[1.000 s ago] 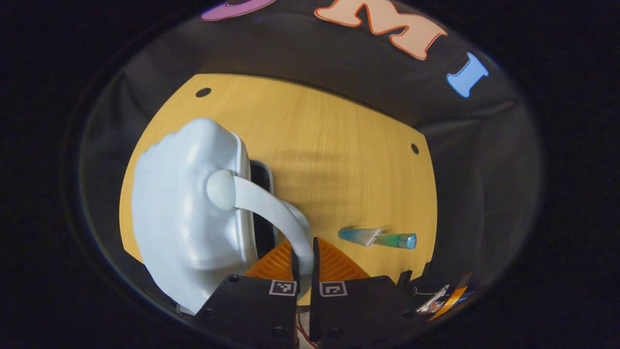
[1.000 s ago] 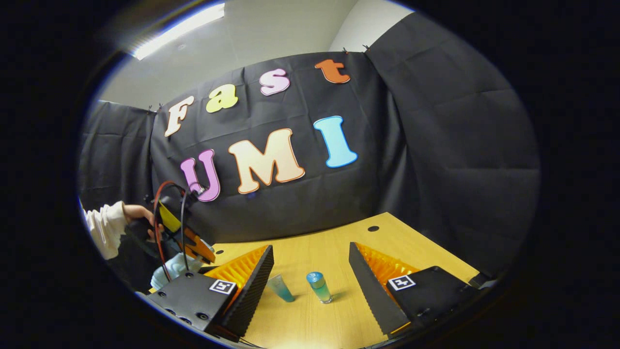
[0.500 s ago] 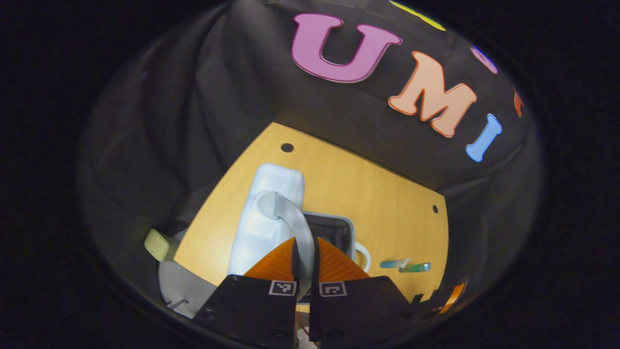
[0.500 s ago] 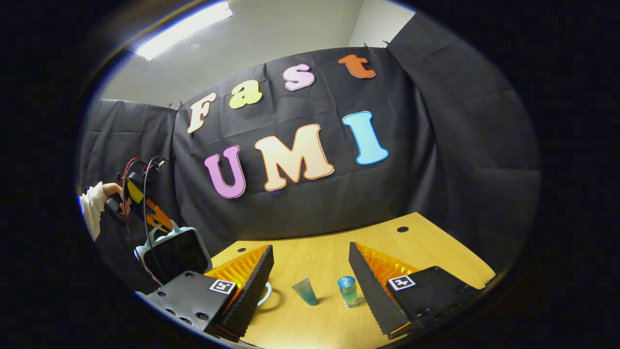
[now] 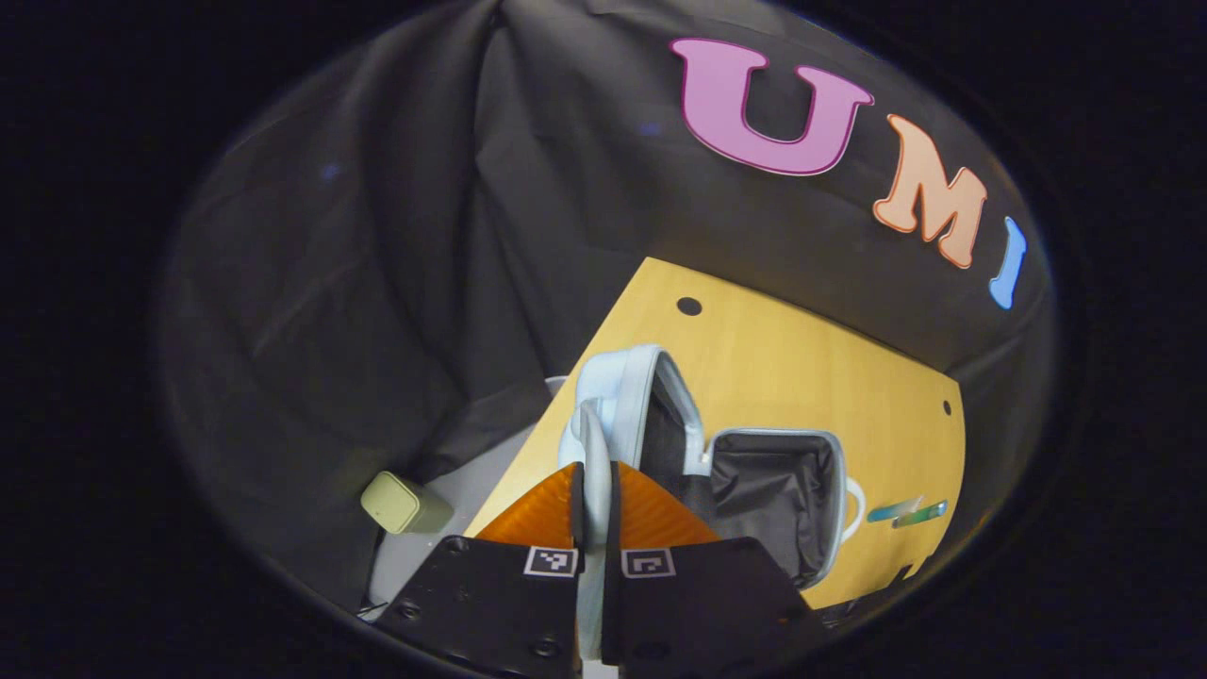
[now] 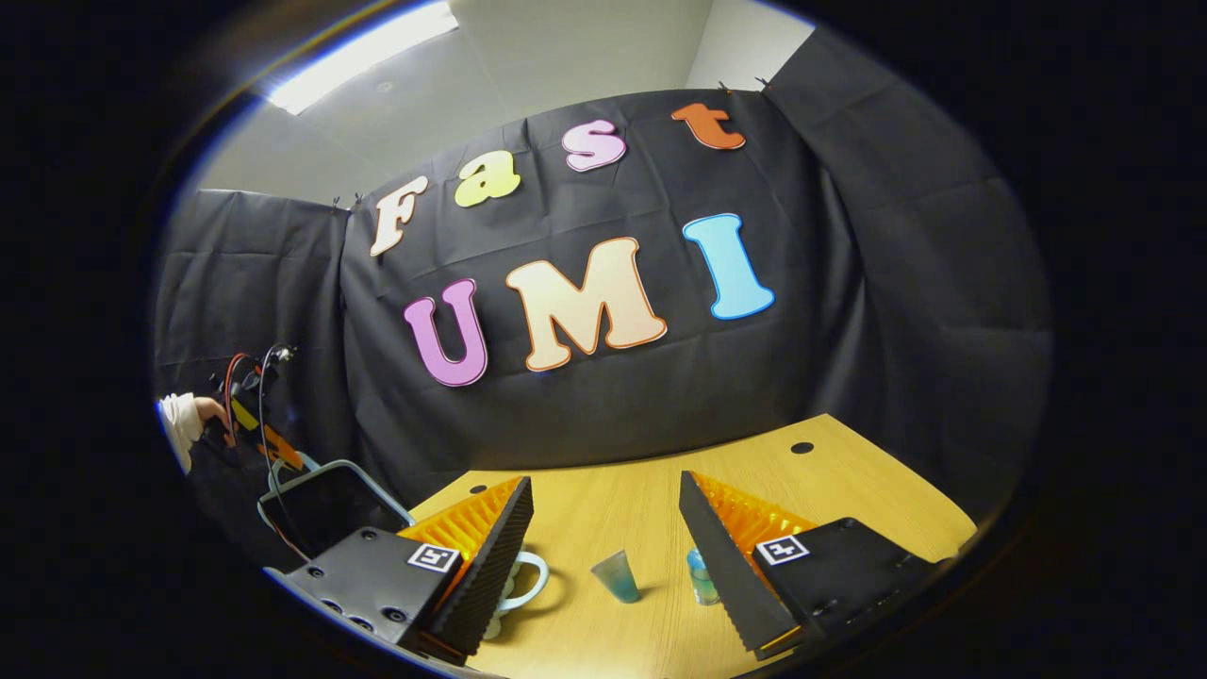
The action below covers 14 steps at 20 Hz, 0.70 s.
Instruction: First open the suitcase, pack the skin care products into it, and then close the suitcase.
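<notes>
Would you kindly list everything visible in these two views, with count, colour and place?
Suitcase: one, pale blue with dark lining, open at the table's left end.
Suitcase handle: one, pale blue, on the raised lid.
Skin care tubes: two, teal-green, on the table right of the suitcase.
Table: one, yellow wood.
Box: one, pale green, below the table's left edge.
Left gripper: one, clamped on the handle.
Right gripper: one, open above the table.
Hand: one, holding the left gripper.
</notes>
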Available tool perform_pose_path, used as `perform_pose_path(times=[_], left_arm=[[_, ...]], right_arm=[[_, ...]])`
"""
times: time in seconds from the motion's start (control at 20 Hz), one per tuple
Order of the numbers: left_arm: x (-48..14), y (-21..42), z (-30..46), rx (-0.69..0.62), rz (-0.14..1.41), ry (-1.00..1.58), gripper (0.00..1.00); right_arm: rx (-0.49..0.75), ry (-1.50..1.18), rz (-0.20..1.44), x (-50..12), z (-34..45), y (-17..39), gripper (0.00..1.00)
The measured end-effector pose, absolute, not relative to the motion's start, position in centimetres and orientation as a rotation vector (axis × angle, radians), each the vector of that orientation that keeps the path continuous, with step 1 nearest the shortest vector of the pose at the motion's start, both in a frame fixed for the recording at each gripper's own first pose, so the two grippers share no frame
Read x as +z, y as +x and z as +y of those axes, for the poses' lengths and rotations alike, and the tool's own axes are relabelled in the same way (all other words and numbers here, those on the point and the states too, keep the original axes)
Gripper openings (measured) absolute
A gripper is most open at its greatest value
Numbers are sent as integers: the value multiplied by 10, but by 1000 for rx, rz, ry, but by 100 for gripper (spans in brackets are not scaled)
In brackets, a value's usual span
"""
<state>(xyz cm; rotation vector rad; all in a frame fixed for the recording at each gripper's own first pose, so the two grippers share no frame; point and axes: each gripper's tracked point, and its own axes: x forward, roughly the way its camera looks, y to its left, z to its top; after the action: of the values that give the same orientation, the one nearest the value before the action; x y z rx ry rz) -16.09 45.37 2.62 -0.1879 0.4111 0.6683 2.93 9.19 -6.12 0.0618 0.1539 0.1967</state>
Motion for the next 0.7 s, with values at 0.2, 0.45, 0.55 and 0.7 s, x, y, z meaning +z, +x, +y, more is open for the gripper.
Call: perform_pose_path(times=[0.2, 0.45, 0.55, 0.7], left_arm=[[-21, -169, 506, 722, 457, -172, 2], [-102, -166, 536, 708, 479, -360, 2], [-131, -163, 542, 702, 504, -384, 3], [-157, -153, 549, 690, 532, -391, 3]], right_arm=[[174, 35, 159, -64, 99, 31, 98], [159, 3, 174, -75, 108, 27, 98], [148, -4, 189, -81, 110, 25, 94], [135, -20, 192, -83, 113, 22, 98]])
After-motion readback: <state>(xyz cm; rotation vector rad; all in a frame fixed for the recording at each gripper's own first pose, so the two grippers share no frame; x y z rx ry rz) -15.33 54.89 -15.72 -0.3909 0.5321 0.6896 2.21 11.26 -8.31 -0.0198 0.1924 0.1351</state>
